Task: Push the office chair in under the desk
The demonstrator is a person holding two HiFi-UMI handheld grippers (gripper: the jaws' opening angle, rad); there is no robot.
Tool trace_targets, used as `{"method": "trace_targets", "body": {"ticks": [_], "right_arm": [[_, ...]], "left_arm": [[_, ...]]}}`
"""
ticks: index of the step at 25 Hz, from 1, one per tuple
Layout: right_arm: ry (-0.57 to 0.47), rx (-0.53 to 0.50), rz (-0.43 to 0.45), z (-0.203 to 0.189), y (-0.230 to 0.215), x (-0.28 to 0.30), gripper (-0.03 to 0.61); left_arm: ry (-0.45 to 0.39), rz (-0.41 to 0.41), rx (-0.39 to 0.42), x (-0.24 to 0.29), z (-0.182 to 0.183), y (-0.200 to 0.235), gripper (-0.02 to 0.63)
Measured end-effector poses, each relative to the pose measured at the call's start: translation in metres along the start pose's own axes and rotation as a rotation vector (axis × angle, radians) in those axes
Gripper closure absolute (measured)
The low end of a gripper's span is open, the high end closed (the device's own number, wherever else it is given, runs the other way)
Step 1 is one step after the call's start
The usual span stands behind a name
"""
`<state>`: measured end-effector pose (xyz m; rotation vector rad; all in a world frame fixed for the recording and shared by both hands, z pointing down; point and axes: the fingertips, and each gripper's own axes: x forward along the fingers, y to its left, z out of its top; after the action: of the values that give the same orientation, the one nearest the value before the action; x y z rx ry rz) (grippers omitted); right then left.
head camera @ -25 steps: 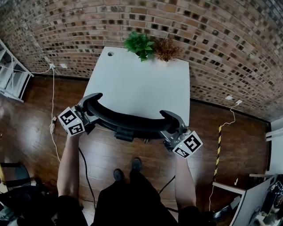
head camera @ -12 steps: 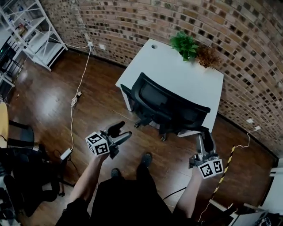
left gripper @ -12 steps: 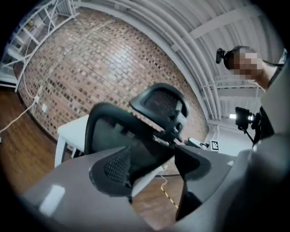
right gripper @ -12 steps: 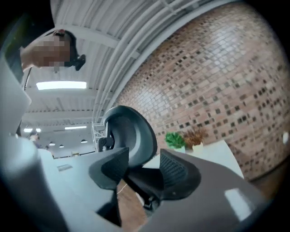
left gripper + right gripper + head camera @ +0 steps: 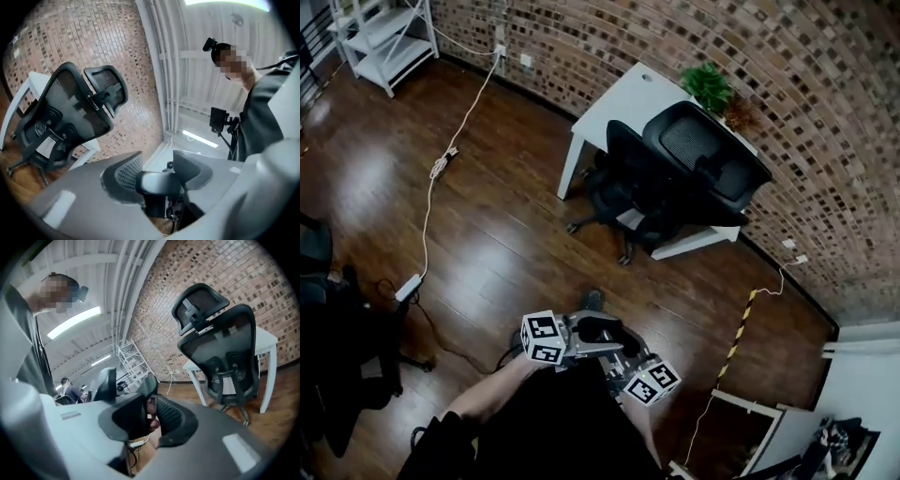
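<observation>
Head view: the black mesh office chair (image 5: 675,178) stood pushed in at the white rectangular desk (image 5: 614,103), well apart from both grippers. Left gripper view: the left gripper (image 5: 157,171), just closing, stood released around the other's jaw tip. Right gripper view: the right gripper (image 5: 147,416) likewise.

The person wears a dark top and dark trousers; one dark shoe (image 5: 592,300) shows. The left gripper (image 5: 609,330) and right gripper (image 5: 619,360) each have a pale grey shell, black ribbed fingers (image 5: 123,172), and a white cube (image 5: 544,338) printed with black square markers.
</observation>
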<state>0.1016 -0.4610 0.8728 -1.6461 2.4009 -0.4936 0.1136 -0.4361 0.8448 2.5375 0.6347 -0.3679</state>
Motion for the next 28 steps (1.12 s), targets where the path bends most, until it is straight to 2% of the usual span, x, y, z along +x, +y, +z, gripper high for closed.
{"method": "trace_targets", "body": {"ticks": [2,4,7,10,15,18,20,23,28], "right_arm": [[0.035,-0.023,-0.079,0.016,0.061,-0.016,0.489],[0.08,-0.022,-0.078,0.048,0.105,-0.016,0.485],[0.11,0.009,-0.046,0.113,0.122,-0.027,0.479],[0.098,-0.018,-0.035,0.143,0.126,-0.04,0.48],[0.078,-0.094,-0.02,0.152,0.169,-0.078,0.482],[0.072,-0.084,-0.029,0.161,0.184,-0.107,0.482],[0.087,-0.065,-0.017,0.154,0.179,-0.13,0.48],[0.126,-0.034,0.024,0.118,0.151,-0.166,0.482],[0.197,0.044,0.144,0.06,0.118,-0.219,0.486]], "left_arm": [[-0.027,-0.11,-0.041,-0.008,0.031,-0.067,0.327],[-0.046,-0.135,-0.049,-0.006,0.076,-0.11,0.337],[-0.065,-0.109,-0.057,0.034,0.136,-0.135,0.337],[-0.067,-0.124,-0.038,0.058,0.158,-0.149,0.355],[-0.03,-0.154,0.016,0.069,0.153,-0.207,0.374],[-0.027,-0.147,-0.022,0.087,0.154,-0.232,0.388],[-0.067,-0.107,-0.06,0.101,0.145,-0.236,0.409],[-0.118,-0.027,-0.071,0.123,0.106,-0.227,0.417],[-0.09,0.092,-0.024,0.158,0.037,-0.226,0.41]]}}
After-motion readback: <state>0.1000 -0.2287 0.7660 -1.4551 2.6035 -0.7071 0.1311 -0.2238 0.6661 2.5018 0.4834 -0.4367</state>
